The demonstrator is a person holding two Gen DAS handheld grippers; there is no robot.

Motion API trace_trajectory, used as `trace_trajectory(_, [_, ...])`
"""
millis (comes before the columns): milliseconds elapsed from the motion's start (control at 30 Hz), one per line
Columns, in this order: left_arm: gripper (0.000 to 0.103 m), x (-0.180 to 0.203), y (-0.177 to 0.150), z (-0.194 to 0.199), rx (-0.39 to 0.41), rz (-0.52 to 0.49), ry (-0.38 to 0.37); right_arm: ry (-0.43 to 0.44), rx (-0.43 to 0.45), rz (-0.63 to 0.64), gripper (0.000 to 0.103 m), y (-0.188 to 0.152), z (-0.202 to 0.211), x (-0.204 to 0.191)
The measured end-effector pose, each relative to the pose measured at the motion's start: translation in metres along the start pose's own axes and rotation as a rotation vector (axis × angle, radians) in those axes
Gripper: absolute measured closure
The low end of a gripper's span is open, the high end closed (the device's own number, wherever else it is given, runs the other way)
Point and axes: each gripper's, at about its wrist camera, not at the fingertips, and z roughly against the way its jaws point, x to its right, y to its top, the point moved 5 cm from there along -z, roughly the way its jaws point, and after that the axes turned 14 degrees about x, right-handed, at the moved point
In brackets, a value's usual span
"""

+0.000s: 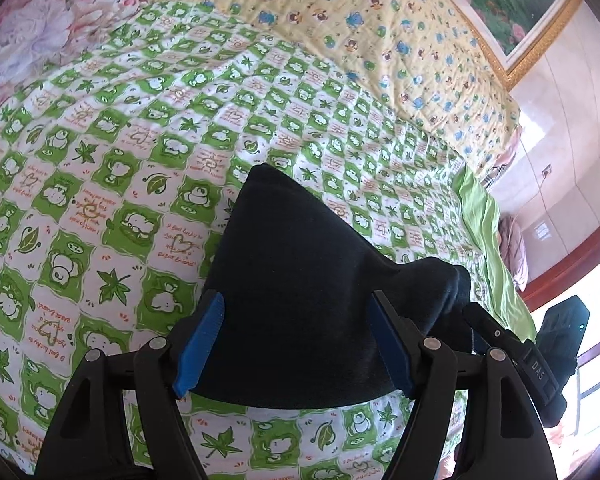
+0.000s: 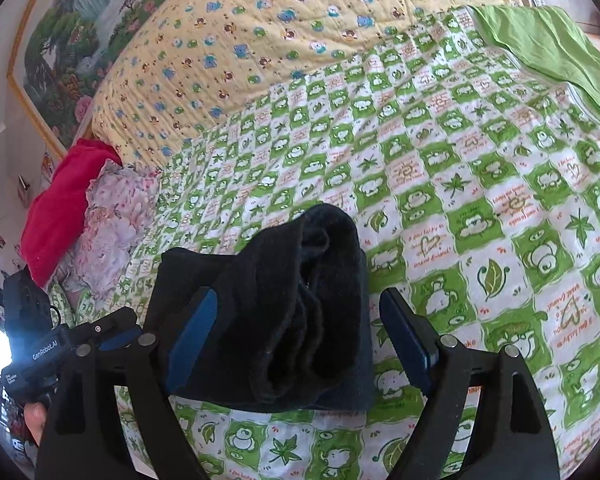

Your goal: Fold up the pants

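Note:
The dark navy pants (image 1: 300,264) lie folded in a thick bundle on the green-and-white checked bedspread (image 1: 112,168). My left gripper (image 1: 296,340) is open, its blue pads either side of the bundle without pinching it. In the right wrist view the pants (image 2: 288,304) show stacked folded layers, with the rolled edges facing me. My right gripper (image 2: 300,336) is open too, jaws wide around the bundle's near end. The other gripper shows at the right edge of the left wrist view (image 1: 540,360) and at the left edge of the right wrist view (image 2: 60,352).
A yellow cartoon-print quilt (image 2: 284,28) covers the far part of the bed. A red cloth (image 2: 64,200) and a floral pillow (image 2: 116,220) lie at the left. A green sheet (image 2: 552,48) lies at the far right. A framed landscape picture (image 2: 84,40) hangs behind.

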Motion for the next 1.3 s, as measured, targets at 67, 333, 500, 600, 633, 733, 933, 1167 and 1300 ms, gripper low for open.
trace_trajectory(67, [0.027,-0.001,0.000,-0.001,-0.001,0.003,0.000,-0.003,-0.006,-0.007,0.019,-0.002,0.000,0.001])
trace_trajectory(333, [0.024,-0.006,0.001,-0.009,-0.007,0.008,0.009,0.006,-0.043,-0.054,0.019,-0.011,-0.008,0.009])
trace_trajectory(500, [0.023,-0.013,0.001,-0.018,-0.028,0.013,0.015,0.020,-0.068,-0.093,0.019,-0.018,-0.015,0.017])
trace_trajectory(600, [0.023,-0.015,-0.001,-0.025,-0.045,0.004,0.019,0.028,-0.071,-0.097,0.019,-0.021,-0.016,0.022])
trace_trajectory(633, [0.022,-0.015,-0.001,-0.028,-0.049,0.002,0.019,0.032,-0.072,-0.105,0.019,-0.022,-0.017,0.024])
trace_trajectory(733, [0.021,-0.015,-0.004,-0.036,-0.063,-0.005,0.019,0.044,-0.074,-0.124,0.020,-0.025,-0.017,0.029])
trace_trajectory(933, [0.020,-0.024,-0.013,-0.055,-0.101,0.026,0.020,0.059,-0.076,-0.104,0.022,-0.026,-0.018,0.027])
trace_trajectory(1167, [0.026,-0.030,-0.013,-0.062,-0.089,0.011,0.006,0.124,-0.095,-0.140,0.035,-0.029,-0.020,0.028])
trace_trajectory(1300, [0.034,-0.030,-0.014,-0.062,-0.083,0.004,-0.001,0.133,-0.100,-0.145,0.036,-0.031,-0.021,0.026])
